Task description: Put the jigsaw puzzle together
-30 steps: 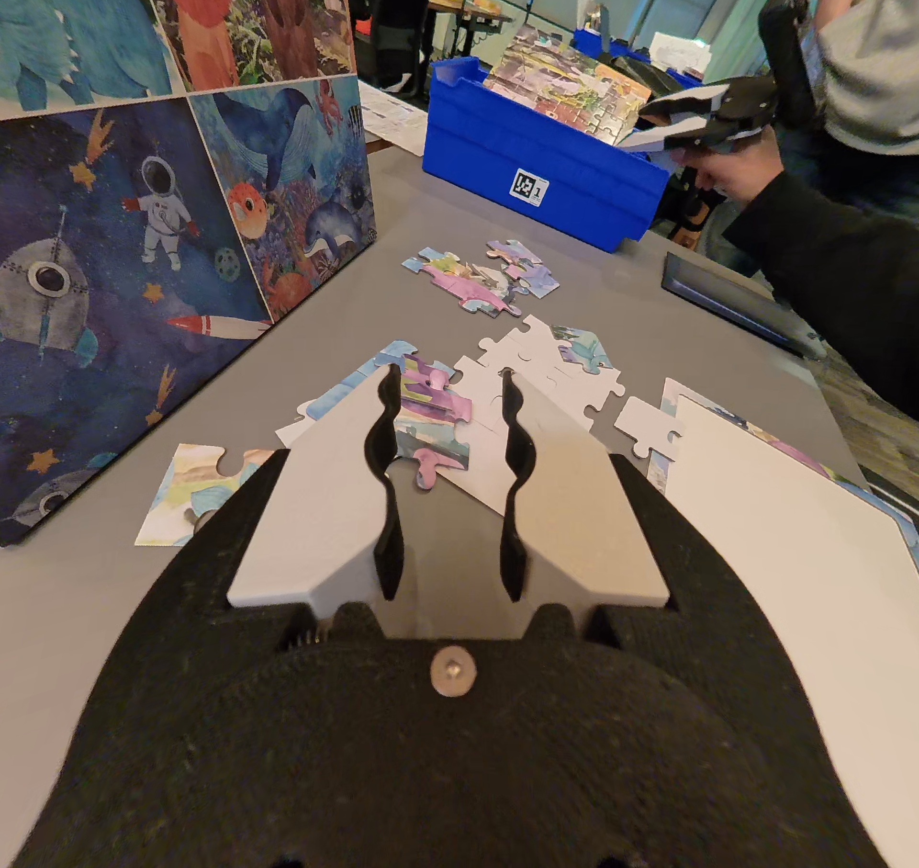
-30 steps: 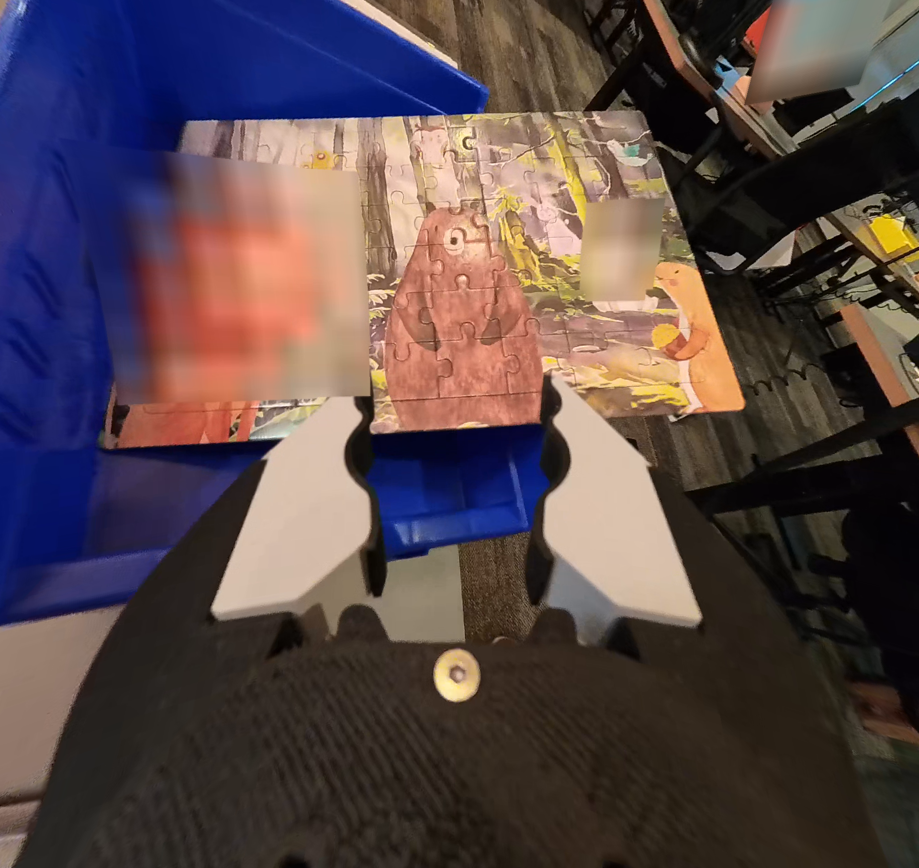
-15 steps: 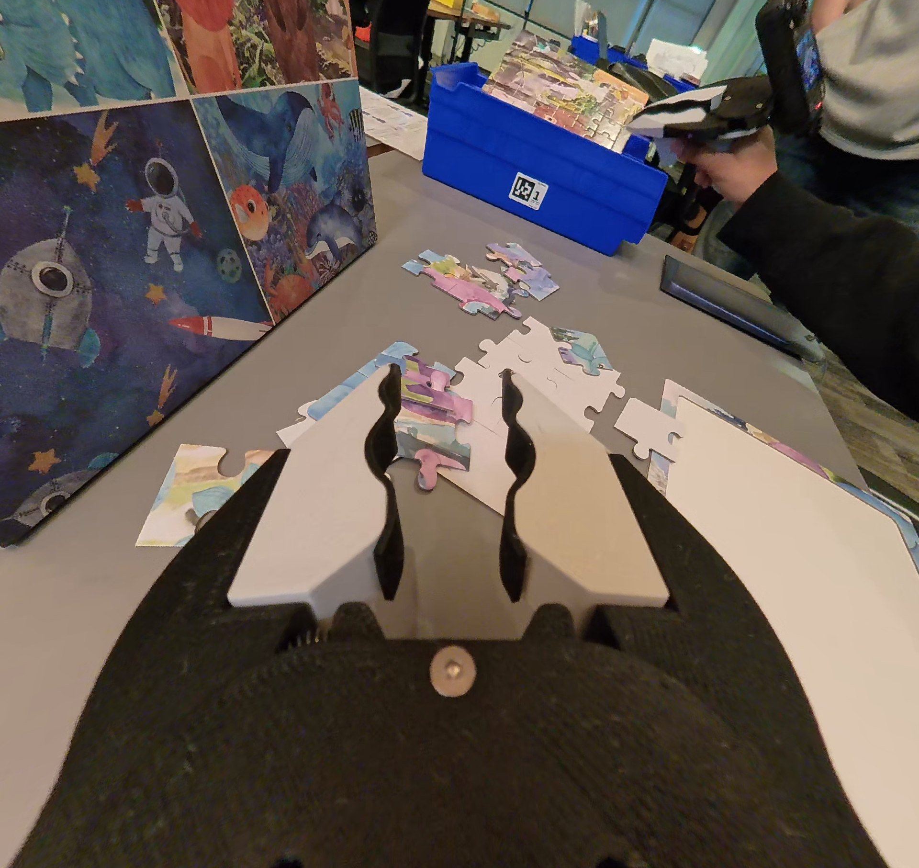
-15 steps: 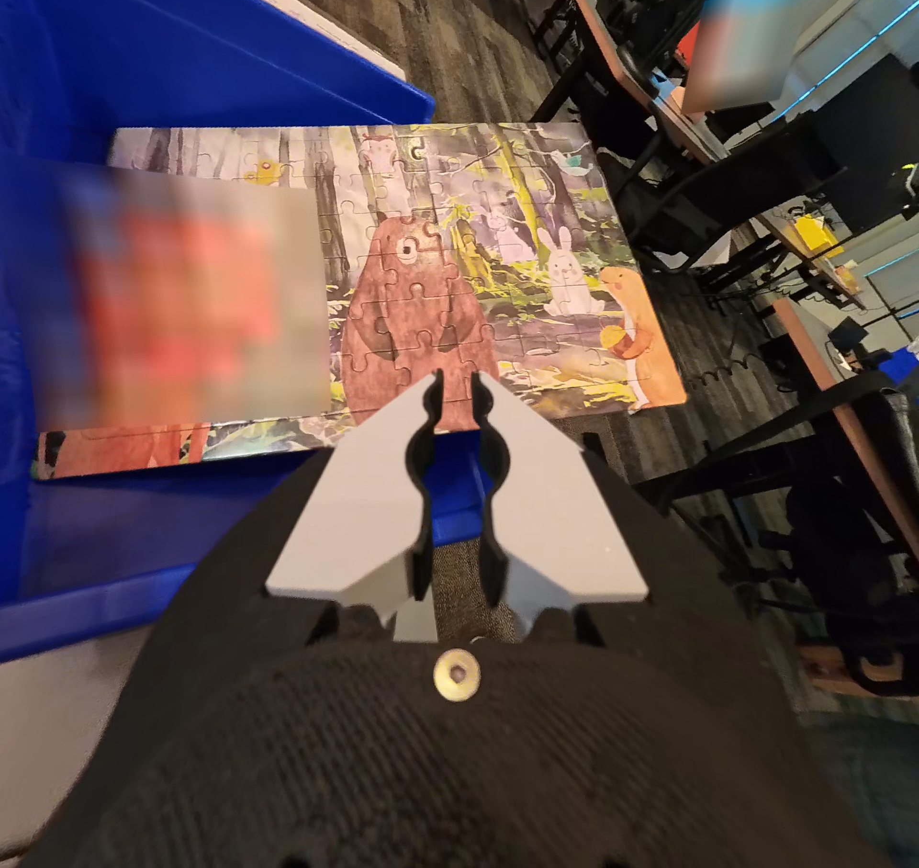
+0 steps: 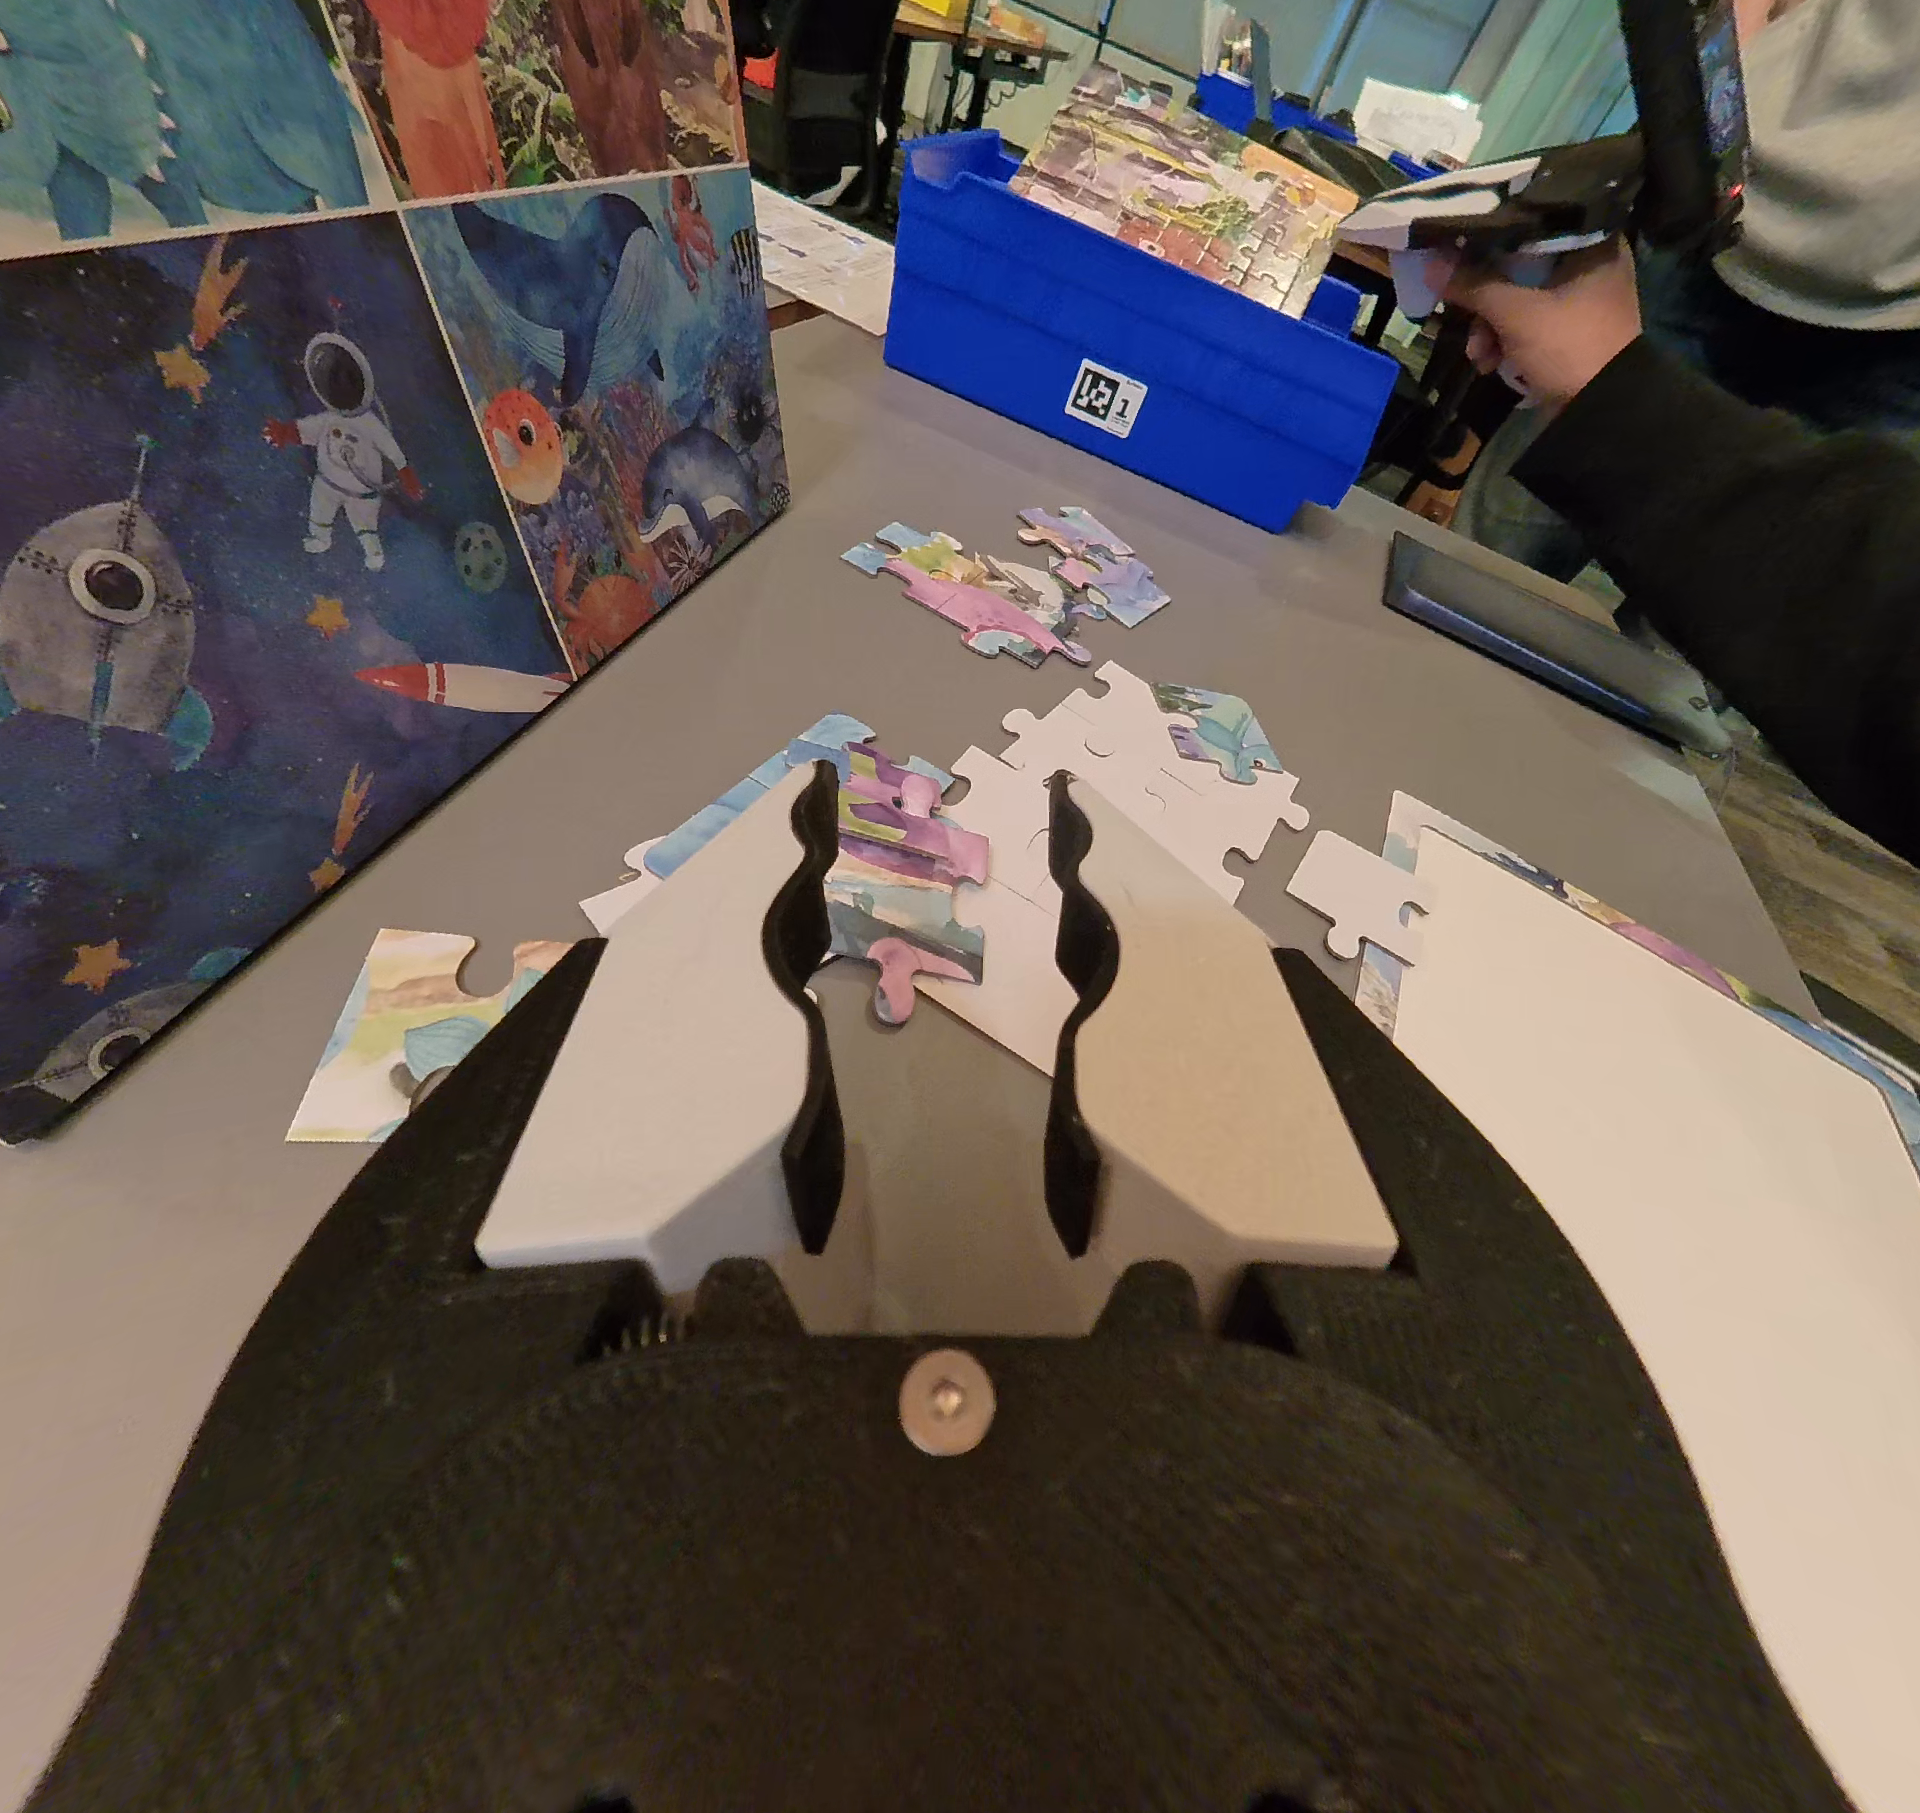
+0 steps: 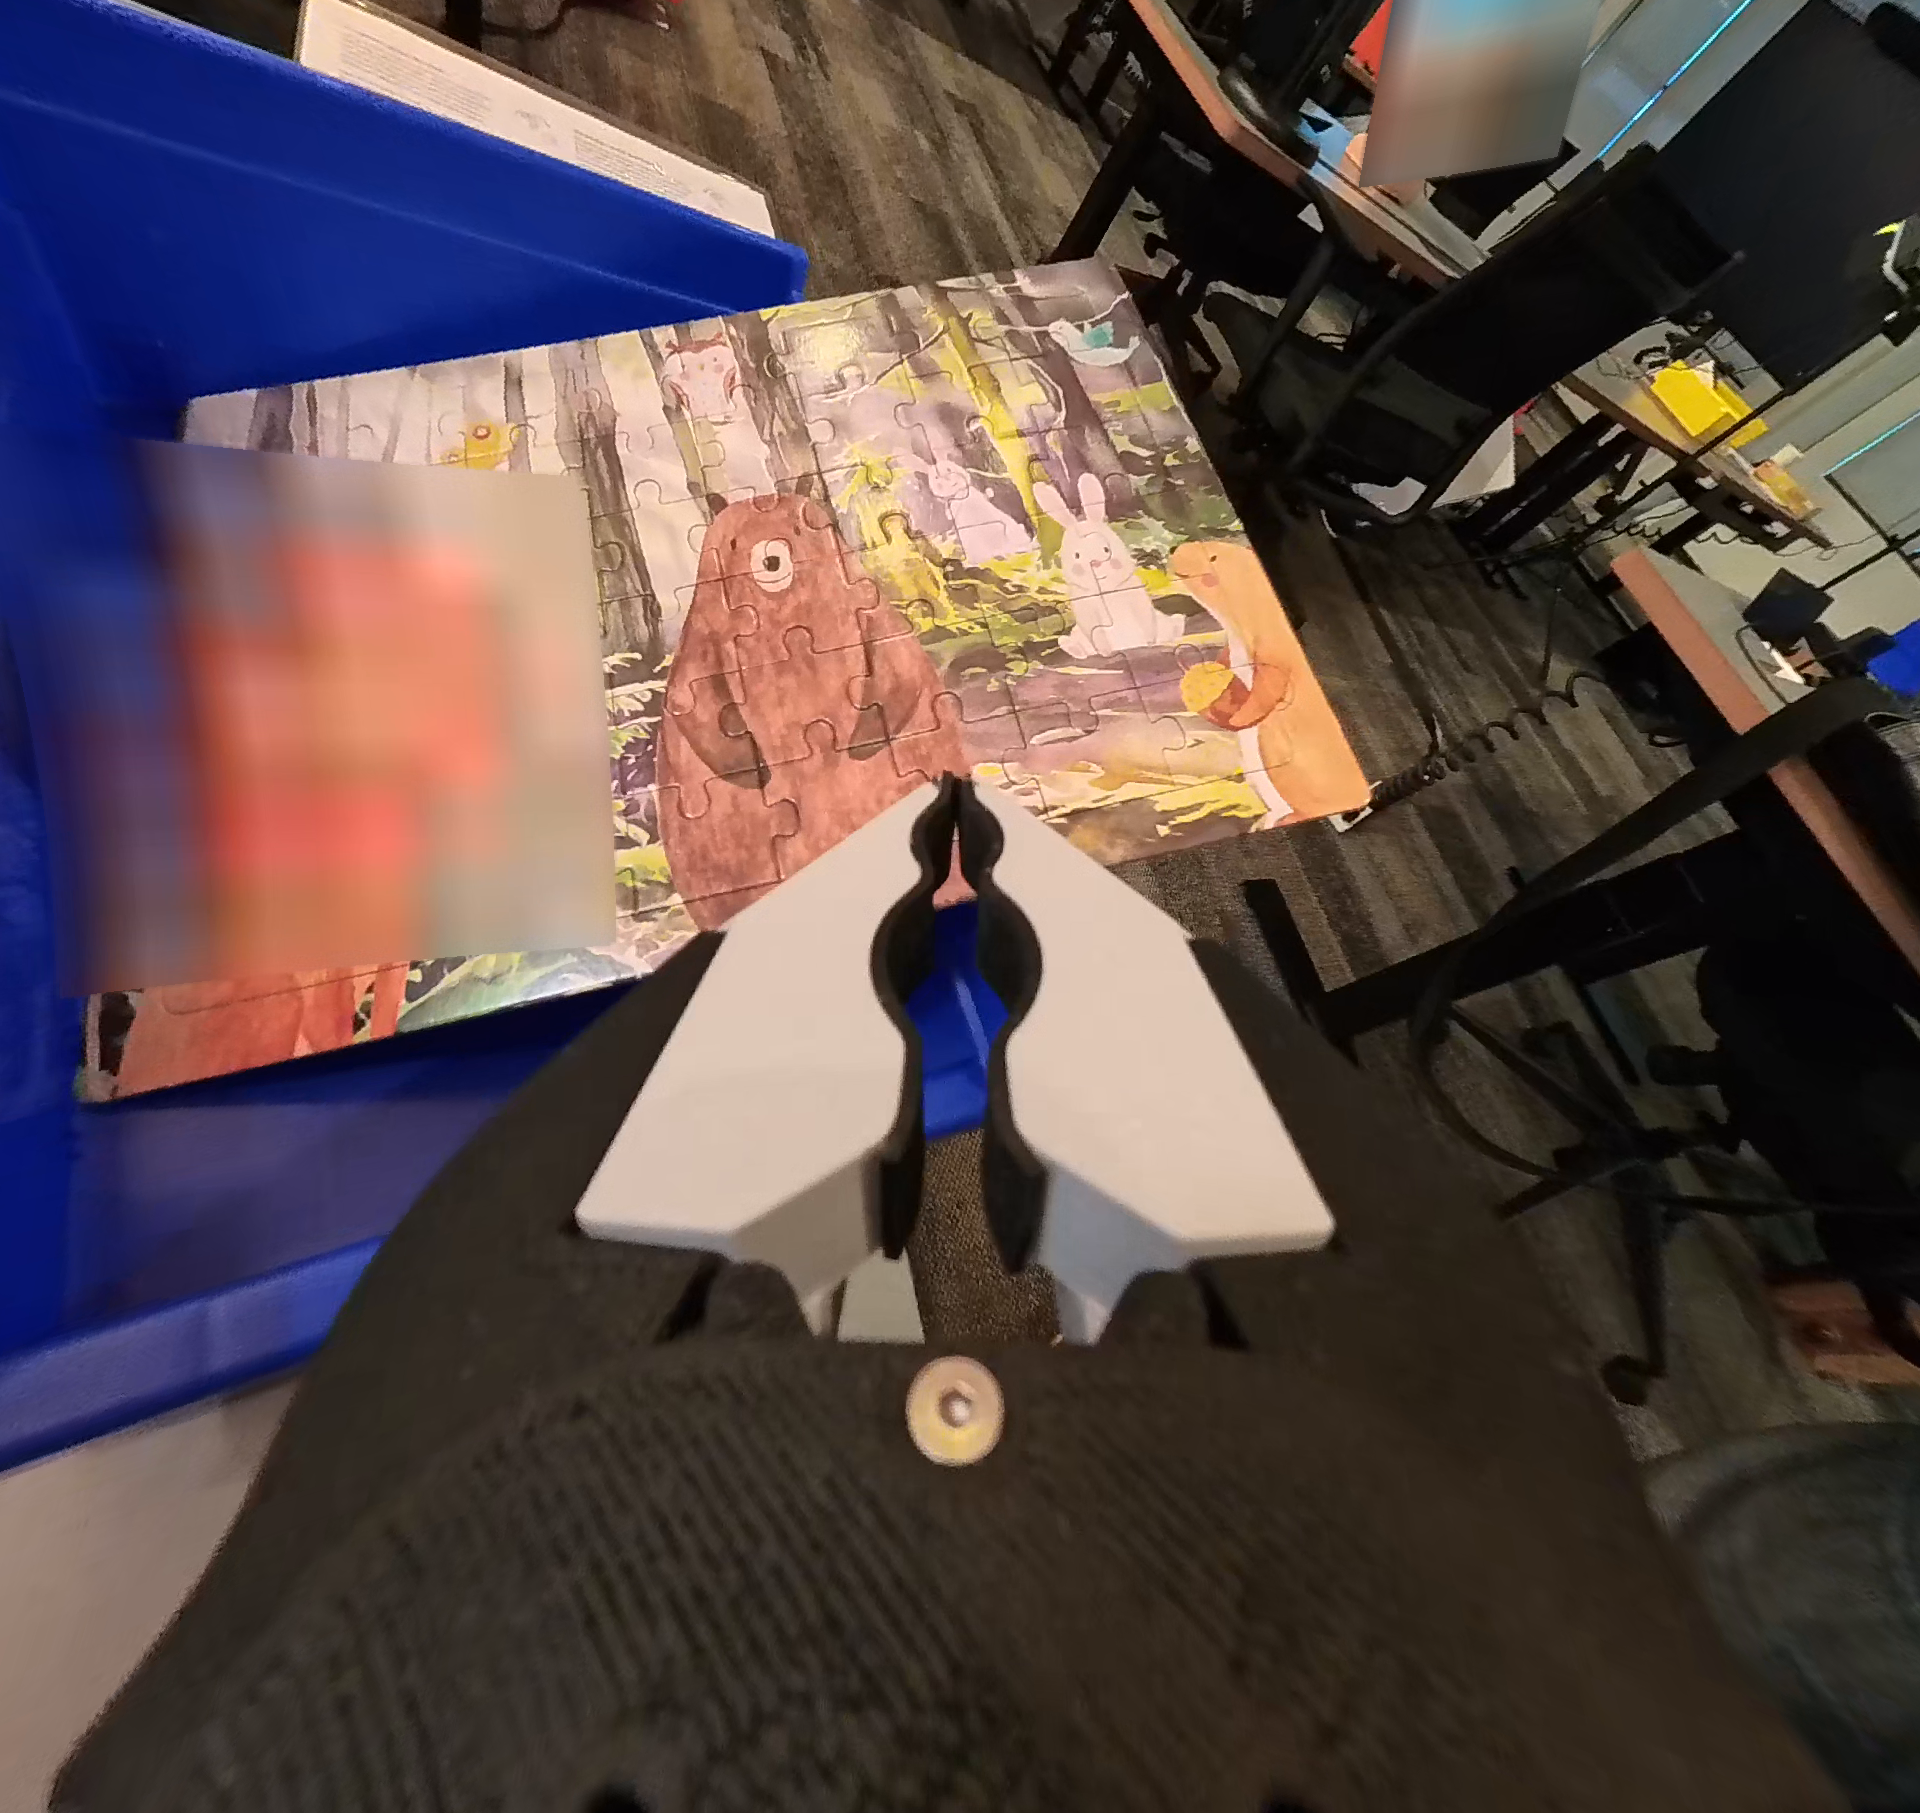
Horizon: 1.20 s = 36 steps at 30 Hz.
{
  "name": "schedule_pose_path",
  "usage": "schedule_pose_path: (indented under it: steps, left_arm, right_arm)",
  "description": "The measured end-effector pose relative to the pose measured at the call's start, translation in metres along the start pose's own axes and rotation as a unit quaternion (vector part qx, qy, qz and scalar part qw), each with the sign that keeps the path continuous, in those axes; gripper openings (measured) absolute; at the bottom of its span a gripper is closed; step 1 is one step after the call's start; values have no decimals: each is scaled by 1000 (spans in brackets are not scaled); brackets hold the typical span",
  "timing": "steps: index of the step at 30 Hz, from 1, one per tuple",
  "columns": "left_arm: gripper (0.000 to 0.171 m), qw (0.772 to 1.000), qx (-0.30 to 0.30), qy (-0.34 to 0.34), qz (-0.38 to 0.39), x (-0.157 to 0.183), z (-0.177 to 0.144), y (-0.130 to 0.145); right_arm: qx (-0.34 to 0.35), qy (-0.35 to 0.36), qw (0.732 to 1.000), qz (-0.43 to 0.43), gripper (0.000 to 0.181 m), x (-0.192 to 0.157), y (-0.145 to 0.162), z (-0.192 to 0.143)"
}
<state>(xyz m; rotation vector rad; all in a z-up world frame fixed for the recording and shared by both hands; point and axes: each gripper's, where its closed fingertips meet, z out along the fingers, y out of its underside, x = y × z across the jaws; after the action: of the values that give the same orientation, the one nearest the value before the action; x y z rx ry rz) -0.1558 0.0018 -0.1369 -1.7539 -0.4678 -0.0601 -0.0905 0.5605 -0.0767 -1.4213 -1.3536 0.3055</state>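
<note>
My left gripper is open and empty, low over the grey table. A purple and green puzzle piece lies between its fingers. Face-down white pieces lie just beyond, and a joined pastel cluster lies farther off. Another piece lies to the left. My right gripper is shut on the near edge of an assembled forest puzzle with a brown bear, which is tilted over the blue bin. In the left wrist view the right gripper and that puzzle show at the far right.
A large picture box stands along the table's left. The blue bin sits at the far edge. A white board covers the near right, a dark flat tray lies beyond it. A person's sleeve reaches in. Desks and chairs stand behind. One gripper's finger ends stand about 55 cm off the other's.
My right gripper has closed from wide open to shut on the forest puzzle's near edge, and its view has swung right. The left gripper and the loose pieces have not moved.
</note>
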Motion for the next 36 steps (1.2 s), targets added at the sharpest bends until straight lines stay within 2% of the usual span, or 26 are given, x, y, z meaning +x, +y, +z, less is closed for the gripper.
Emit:
schedule_pose_path:
  steps: [5,9,13,16,18,23,28,32,36]
  left_arm:
    - [38,1000,-1,-1,3,0,0,0]
    - [38,1000,-2,-1,3,0,0,0]
    - [38,1000,-1,-2,3,0,0,0]
    - [38,1000,-2,-2,3,0,0,0]
    - [38,1000,-2,-2,3,0,0,0]
    - [38,1000,0,-2,3,0,0,0]
    - [38,1000,0,0,0,0,0,0]
    - [38,1000,1,2,-2,0,0,0]
    - [37,1000,2,2,1,0,0,-1]
  right_arm:
    - [3,-5,1000,-1,0,-4,-3,0]
    - [-2,-34,999,-4,2,-21,3,5]
    - [5,-109,993,-42,12,-62,6,9]
    - [7,-222,972,-83,21,-112,11,6]
    - [-10,-221,969,-113,23,-118,19,14]
    - [-31,-195,967,-159,28,-102,28,31]
    - [-40,-99,980,-170,29,-29,18,43]
    - [-48,-65,988,-130,31,17,14,42]
    - [-38,-72,990,-112,45,15,5,31]
